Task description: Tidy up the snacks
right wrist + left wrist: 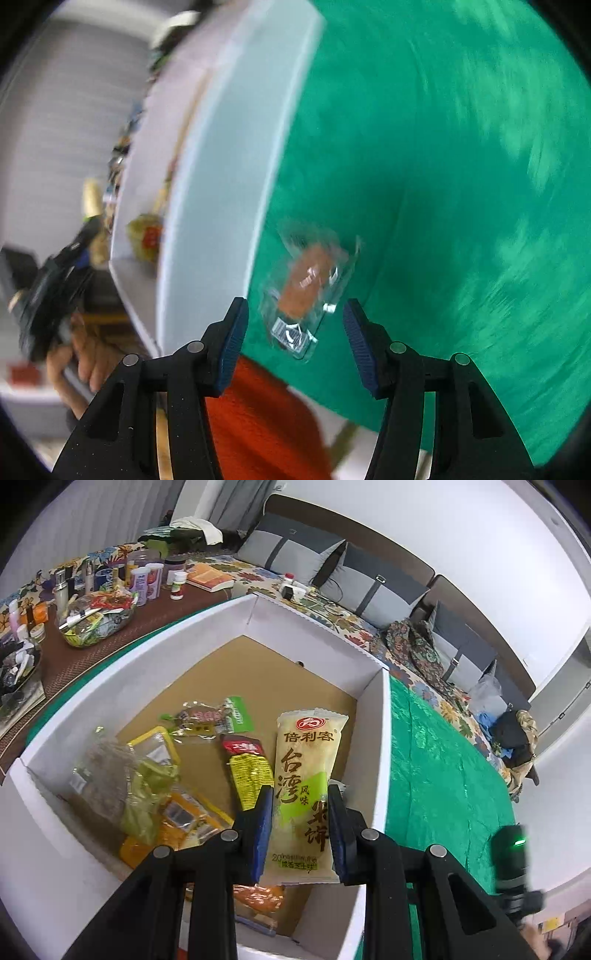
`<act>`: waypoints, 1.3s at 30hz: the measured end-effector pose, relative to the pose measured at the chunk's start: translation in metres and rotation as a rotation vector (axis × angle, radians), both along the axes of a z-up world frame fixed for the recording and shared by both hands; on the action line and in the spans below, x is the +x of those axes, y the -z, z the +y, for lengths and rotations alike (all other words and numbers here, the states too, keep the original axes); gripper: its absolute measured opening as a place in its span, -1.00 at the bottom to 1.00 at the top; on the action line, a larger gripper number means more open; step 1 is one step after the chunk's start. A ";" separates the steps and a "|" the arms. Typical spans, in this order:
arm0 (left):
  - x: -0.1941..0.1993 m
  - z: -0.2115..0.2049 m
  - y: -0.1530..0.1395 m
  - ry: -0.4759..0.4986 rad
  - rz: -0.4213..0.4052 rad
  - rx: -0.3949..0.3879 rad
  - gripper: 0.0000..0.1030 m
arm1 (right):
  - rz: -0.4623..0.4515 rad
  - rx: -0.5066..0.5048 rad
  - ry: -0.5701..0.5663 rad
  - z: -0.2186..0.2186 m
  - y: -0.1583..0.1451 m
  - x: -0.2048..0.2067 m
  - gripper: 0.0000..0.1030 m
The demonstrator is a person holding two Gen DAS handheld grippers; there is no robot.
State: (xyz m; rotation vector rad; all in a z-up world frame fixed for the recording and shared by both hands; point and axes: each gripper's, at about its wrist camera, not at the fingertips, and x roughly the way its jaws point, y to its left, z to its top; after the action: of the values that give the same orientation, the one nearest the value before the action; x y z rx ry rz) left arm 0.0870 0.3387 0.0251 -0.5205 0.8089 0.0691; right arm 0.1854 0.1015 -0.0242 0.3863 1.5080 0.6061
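My left gripper (297, 794) is shut on a pale yellow-green rice-cracker packet (306, 775) and holds it over the white cardboard box (373, 686). Several snack packets lie on the box floor, among them a red-and-yellow stick pack (245, 768) and a clear bag (110, 779). In the blurred right wrist view, my right gripper (295, 317) is open just above a clear-wrapped brown snack (306, 288) lying on the green cloth (461, 184) beside the box's outer wall (214, 192). The packet sits between the fingers, apart from both.
A side table (66, 664) at the left carries bottles, jars and a bowl of clutter. A sofa with grey cushions (288, 550) runs along the back. The person's hand holds the left gripper (48, 291) at the left of the right wrist view.
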 end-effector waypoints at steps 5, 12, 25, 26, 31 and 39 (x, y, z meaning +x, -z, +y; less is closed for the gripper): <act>-0.002 -0.004 -0.005 -0.005 -0.009 0.008 -0.47 | -0.076 -0.173 0.045 0.054 0.026 -0.004 0.23; -0.014 0.003 0.000 -0.014 0.011 0.044 -0.47 | -0.239 -0.296 -0.017 0.075 0.033 -0.019 -0.17; -0.013 0.021 0.007 -0.034 0.061 0.049 -0.47 | -0.325 0.133 0.055 0.055 -0.078 -0.010 -0.17; -0.012 0.023 0.008 -0.034 0.072 0.054 -0.47 | -0.357 0.148 0.017 0.074 -0.092 -0.011 -0.15; -0.019 0.032 0.014 -0.123 0.123 0.146 0.61 | -0.465 0.147 -0.151 0.146 -0.113 -0.027 0.31; -0.052 0.022 -0.019 -0.210 -0.009 0.347 0.76 | -0.918 -0.004 -0.144 0.128 -0.158 -0.073 0.77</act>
State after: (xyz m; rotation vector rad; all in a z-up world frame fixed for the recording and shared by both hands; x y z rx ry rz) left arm 0.0350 0.3610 0.0444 -0.2750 0.7125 0.3933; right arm 0.1121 0.2298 0.1340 -0.0284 0.6540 0.7538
